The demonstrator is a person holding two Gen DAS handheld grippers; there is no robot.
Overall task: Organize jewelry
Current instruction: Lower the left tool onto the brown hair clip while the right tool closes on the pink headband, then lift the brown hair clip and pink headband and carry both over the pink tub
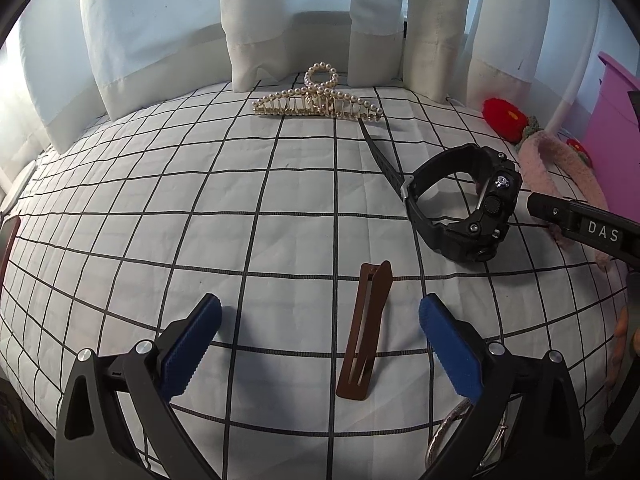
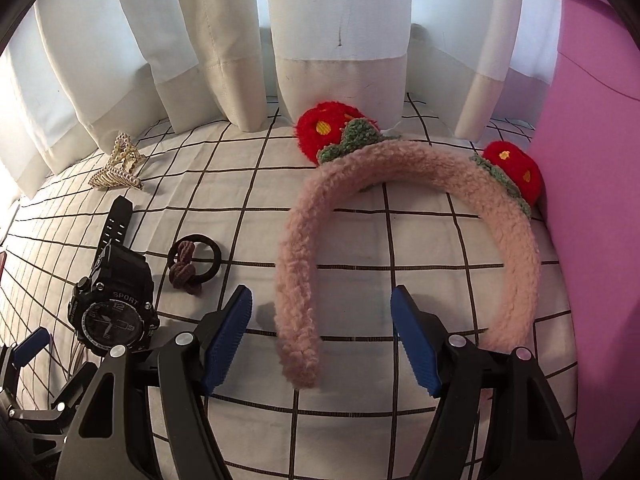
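Observation:
My left gripper (image 1: 320,346) hangs open over the checked bedspread. A flat brown hair clip (image 1: 366,332) lies between its blue pads, and neither pad touches it. A black sport watch (image 1: 464,204) sits to the right, and a pearl claw clip (image 1: 316,100) lies by the curtains. My right gripper (image 2: 322,340) is open too. One leg of the fuzzy pink headband (image 2: 304,240) with red flowers runs between its fingers, with gaps on both sides. The watch (image 2: 112,304), a dark hair tie (image 2: 196,260) and the pearl clip (image 2: 118,168) lie to its left.
A pink bin (image 2: 600,200) stands against the headband on the right. White curtains (image 2: 340,40) hang along the bed's far edge. A silver bangle (image 1: 444,436) peeks out behind my left gripper's right finger. The right gripper's finger (image 1: 580,228) reaches in beside the watch.

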